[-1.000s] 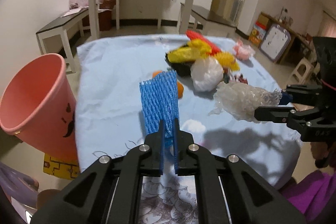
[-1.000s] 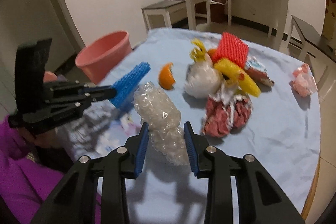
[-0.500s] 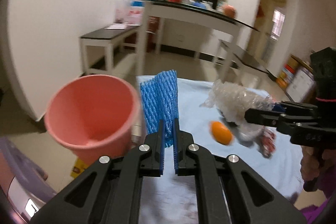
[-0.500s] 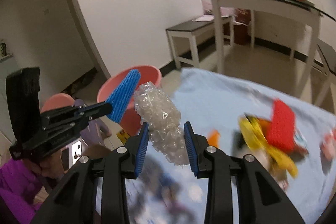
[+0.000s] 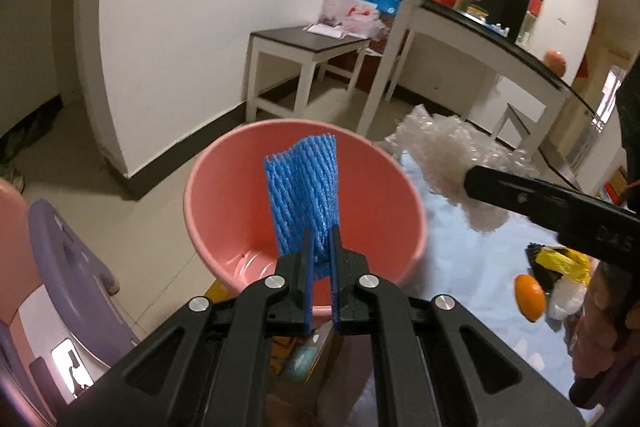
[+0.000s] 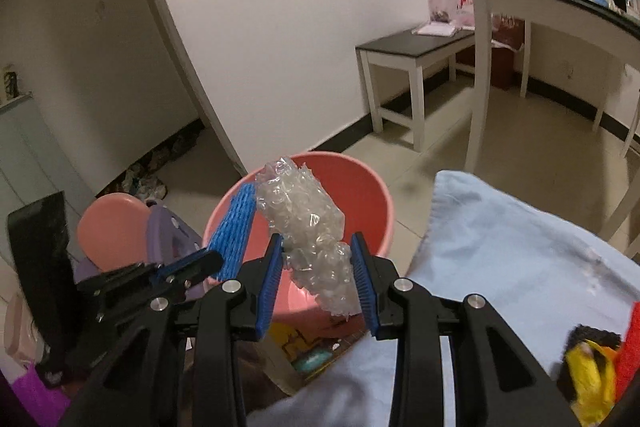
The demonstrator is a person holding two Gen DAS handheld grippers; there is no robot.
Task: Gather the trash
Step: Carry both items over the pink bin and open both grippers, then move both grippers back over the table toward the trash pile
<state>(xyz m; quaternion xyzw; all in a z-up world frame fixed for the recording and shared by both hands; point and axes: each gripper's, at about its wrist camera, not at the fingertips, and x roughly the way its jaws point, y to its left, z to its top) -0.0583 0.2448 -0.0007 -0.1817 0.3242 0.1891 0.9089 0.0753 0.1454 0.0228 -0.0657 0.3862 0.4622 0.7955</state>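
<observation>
My left gripper (image 5: 320, 247) is shut on a blue foam fruit net (image 5: 303, 193), which stands up over the mouth of the pink bucket (image 5: 224, 163). My right gripper (image 6: 317, 259) is shut on a crumpled wad of clear bubble wrap (image 6: 306, 217). In the left wrist view that bubble wrap (image 5: 448, 151) hangs just right of the bucket's rim. In the right wrist view the pink bucket (image 6: 360, 187) lies behind both loads, and the blue net (image 6: 236, 231) sits to the wrap's left in the left gripper (image 6: 212, 259).
The table with the light blue cloth (image 6: 520, 255) stands right of the bucket and carries an orange peel (image 5: 529, 297), a yellow wrapper (image 6: 592, 379) and a red net (image 6: 630, 347). A purple child's chair (image 5: 68, 279) stands left of the bucket. White side tables (image 5: 304, 47) line the wall.
Both grippers have swung left off the table with their loads. The bucket has come to the centre of both views, and the net and wrap hang at its mouth.
</observation>
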